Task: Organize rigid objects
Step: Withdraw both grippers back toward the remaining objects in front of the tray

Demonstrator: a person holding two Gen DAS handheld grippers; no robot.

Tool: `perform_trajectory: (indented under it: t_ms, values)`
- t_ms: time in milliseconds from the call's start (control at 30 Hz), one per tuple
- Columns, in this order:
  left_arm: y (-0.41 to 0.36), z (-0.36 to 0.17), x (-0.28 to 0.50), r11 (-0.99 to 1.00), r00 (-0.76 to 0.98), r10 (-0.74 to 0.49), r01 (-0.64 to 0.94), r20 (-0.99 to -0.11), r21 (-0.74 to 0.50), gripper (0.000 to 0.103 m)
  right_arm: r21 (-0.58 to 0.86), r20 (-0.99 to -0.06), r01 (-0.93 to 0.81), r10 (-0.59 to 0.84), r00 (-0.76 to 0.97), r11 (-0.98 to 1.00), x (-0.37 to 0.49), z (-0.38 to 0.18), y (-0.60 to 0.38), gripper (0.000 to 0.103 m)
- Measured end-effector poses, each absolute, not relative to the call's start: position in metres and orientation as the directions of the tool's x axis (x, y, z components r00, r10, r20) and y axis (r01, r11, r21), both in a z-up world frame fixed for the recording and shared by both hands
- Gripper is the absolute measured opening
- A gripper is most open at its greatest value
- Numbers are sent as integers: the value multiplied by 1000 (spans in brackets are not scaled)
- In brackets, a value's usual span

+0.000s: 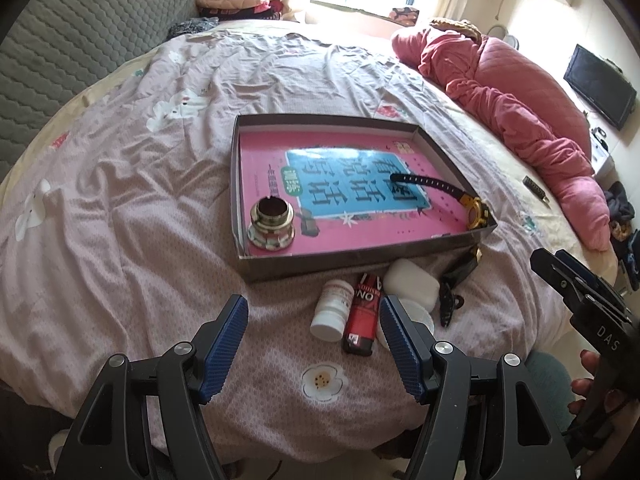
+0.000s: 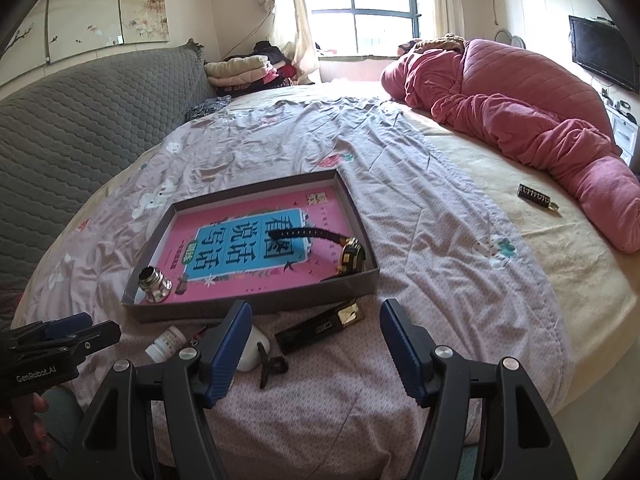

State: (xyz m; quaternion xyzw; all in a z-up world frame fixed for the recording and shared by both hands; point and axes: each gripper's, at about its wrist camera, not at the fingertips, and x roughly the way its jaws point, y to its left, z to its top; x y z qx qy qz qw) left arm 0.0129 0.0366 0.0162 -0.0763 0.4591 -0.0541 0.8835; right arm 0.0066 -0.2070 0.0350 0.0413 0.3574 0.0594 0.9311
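Observation:
A shallow grey box (image 1: pixel 360 265) (image 2: pixel 256 306) with a pink book lining it lies on the bed. In it are a metal ring fitting (image 1: pixel 272 225) (image 2: pixel 154 280) and a black-and-gold watch (image 1: pixel 460 196) (image 2: pixel 344 252). In front of the box lie a white pill bottle (image 1: pixel 334 310) (image 2: pixel 164 344), a red lighter (image 1: pixel 362 320), a white case (image 1: pixel 412 282) (image 2: pixel 252 350), a black clip (image 1: pixel 448 304) (image 2: pixel 272 364) and a black-and-gold bar (image 2: pixel 324 326). My left gripper (image 1: pixel 312 344) is open and empty, just short of the bottle and lighter. My right gripper (image 2: pixel 316 340) is open and empty, near the bar.
The bed has a pink patterned sheet (image 1: pixel 140 200). A heaped pink quilt (image 2: pixel 540 120) lies at the right. A small dark bar with a gold tip (image 2: pixel 536 196) rests on the cream sheet. A grey padded headboard (image 2: pixel 80 128) is at the left.

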Motion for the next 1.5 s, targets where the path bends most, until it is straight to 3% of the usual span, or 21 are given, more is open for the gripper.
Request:
perform_trajectory:
  t_ms: [1500]
  values:
    - [25, -31, 24, 986, 471, -159, 27, -868, -166, 70, 139, -736, -198, 235, 635, 970, 1, -26, -170, 66]
